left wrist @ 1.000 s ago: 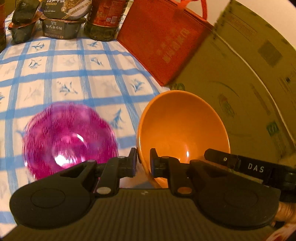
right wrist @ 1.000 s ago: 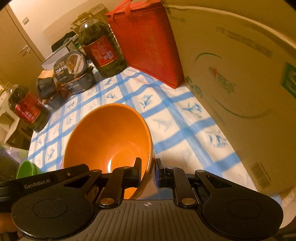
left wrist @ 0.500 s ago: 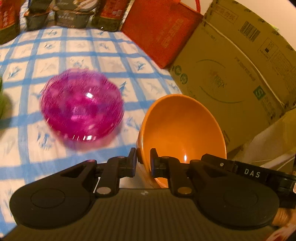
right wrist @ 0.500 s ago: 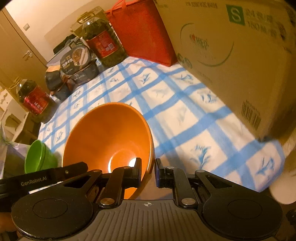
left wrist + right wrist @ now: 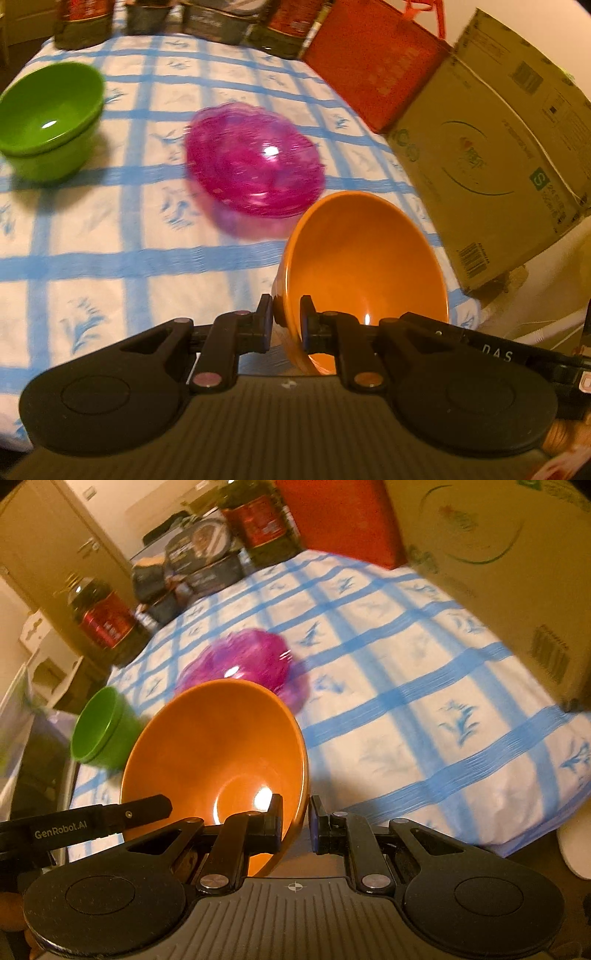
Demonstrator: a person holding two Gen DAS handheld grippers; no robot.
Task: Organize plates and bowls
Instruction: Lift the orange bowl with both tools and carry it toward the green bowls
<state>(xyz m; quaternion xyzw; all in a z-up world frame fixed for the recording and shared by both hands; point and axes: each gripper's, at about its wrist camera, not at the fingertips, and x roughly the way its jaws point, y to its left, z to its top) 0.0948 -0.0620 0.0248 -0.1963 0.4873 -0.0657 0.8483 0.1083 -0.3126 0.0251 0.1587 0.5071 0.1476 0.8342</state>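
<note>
Roughly midway: orange bowl (image 5: 364,266) is off the checked tablecloth (image 5: 110,236), tipped, carried over the near edge. Left gripper (image 5: 286,317) and right gripper (image 5: 295,818) each pinch its rim, jaws nearly closed, both angled down. Green bowls (image 5: 48,118) already look nested; magenta bowl (image 5: 255,162) sits alone, unsorted, beside the cardboard box (image 5: 491,155).

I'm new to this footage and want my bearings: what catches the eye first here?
An orange bowl held up close, its rim pinched by the left gripper and right gripper. Behind it, on the blue-checked tablecloth, sit a pink bowl and a green bowl.
</note>
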